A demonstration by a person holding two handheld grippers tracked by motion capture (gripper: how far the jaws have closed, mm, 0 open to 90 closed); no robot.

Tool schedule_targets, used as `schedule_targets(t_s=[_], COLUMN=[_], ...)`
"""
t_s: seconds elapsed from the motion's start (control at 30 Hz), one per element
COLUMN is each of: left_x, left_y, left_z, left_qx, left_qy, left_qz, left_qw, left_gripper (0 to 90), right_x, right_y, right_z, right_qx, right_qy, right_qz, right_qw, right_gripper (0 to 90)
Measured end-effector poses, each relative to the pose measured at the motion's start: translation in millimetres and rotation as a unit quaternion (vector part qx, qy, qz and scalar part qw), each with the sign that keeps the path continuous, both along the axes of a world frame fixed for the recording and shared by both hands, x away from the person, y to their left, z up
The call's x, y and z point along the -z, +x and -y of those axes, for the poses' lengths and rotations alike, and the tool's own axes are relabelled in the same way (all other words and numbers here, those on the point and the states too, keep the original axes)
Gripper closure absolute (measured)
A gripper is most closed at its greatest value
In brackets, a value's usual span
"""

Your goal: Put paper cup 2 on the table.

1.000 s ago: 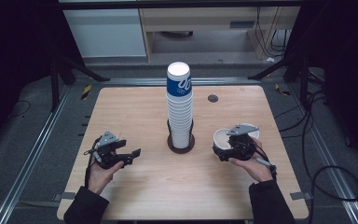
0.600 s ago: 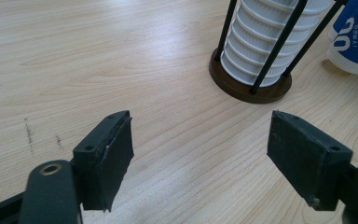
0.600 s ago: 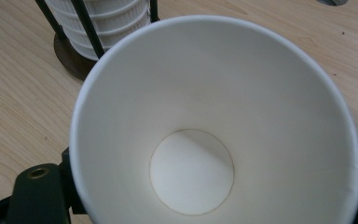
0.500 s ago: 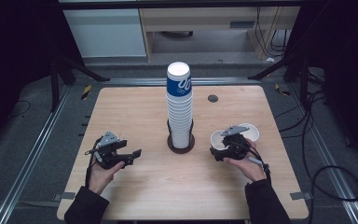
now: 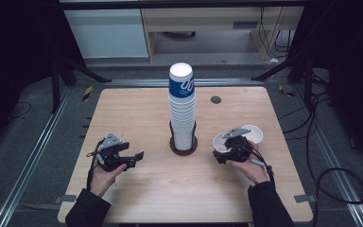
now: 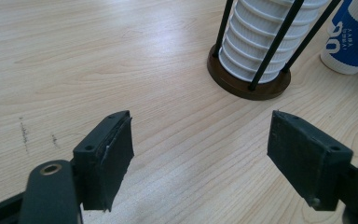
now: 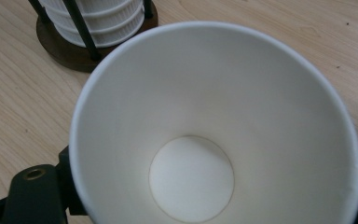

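While the right gripper (image 5: 230, 150) clasps a white paper cup (image 7: 214, 135) between its jaws, the cup sits low over the worktop (image 5: 137, 109), to the right of the tall cup stack (image 5: 182, 109) in its dark wire holder (image 5: 183, 144). A second loose cup (image 5: 252, 134) shows just behind that gripper in the high view; whether the two cups touch cannot be told. The left gripper (image 6: 200, 154) hovers with its jaws spread wide and nothing between them, pointed toward the holder's base. Judging from this, one cup is already in hand and apart from the stack, but whether it is headed onto the stack or away from it is unclear; the other cup looks unhandled. The pale wood worktop is otherwise bare apart from a small dark round fitting (image 5: 215, 100). Around it lie a dark floor, metal rails (image 5: 33, 156), trailing cables (image 5: 333, 170) and a light cabinet (image 5: 108, 30) at the far side.
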State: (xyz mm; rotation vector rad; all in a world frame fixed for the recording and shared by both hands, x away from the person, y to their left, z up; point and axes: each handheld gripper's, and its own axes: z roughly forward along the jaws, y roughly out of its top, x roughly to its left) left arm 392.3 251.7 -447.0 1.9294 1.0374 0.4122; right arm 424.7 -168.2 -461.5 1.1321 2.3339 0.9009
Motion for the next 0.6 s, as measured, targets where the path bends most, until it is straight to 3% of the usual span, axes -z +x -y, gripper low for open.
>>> schedule_targets(t_s=[0.2,0.3,0.6], left_x=[-0.1,-0.5,-0.4], left_y=[-0.1,-0.2,-0.3], left_z=[0.0,-0.5,-0.2], left_qx=[0.000,0.000,0.001], left_qy=[0.000,-0.001,-0.001], left_qz=[0.000,0.000,0.000], left_qw=[1.0000,1.0000,1.0000], left_gripper=[21.8,21.9,21.8], right_x=[4.5,4.3,-15.0], right_y=[-1.4,-1.1,-6.4], right_z=[-1.8,-1.4,4.5], right_qx=[-0.006,-0.007,-0.008], right_qy=[-0.011,-0.003,0.032], right_qz=[0.013,0.012,0.056], right_qw=[0.9998,0.9999,0.9979], right_gripper=[15.1,13.5,8.4])
